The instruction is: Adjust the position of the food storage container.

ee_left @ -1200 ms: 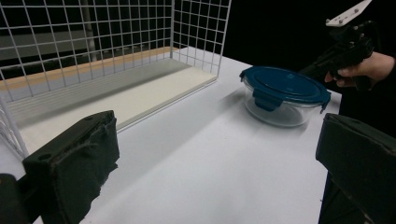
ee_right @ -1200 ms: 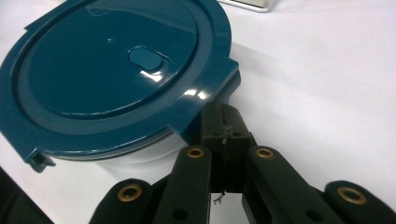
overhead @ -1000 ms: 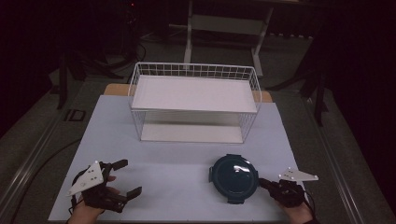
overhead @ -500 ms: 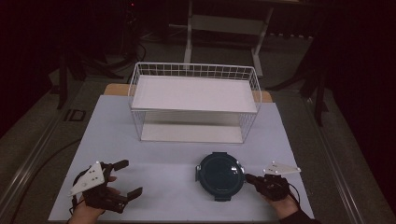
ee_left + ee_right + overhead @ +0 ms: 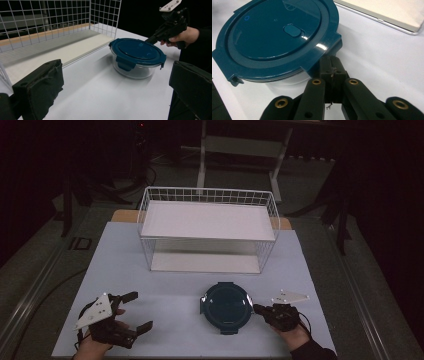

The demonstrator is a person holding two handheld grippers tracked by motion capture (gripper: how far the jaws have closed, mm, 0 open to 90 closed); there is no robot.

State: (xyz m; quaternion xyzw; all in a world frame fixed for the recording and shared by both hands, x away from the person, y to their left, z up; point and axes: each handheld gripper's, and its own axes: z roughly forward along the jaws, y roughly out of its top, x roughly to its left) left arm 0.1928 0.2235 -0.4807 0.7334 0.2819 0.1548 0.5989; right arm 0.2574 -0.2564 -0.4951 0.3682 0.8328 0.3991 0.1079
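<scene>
Pushing the container with closed tongs

We are pressing our right tongs (image 5: 332,72), jaws together, against the blue-lidded container (image 5: 226,307) sitting on the desk (image 5: 170,290) before the wire rack (image 5: 207,227); our left tongs (image 5: 135,312) are resting apart.

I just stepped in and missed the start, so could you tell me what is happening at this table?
A person holds a gripper in each hand. The right gripper, jaws shut, has its tips against the rim of a round glass container with a blue lid, as if nudging it across the white table. The left gripper rests open, apart from it. A white wire rack stands behind.
</scene>
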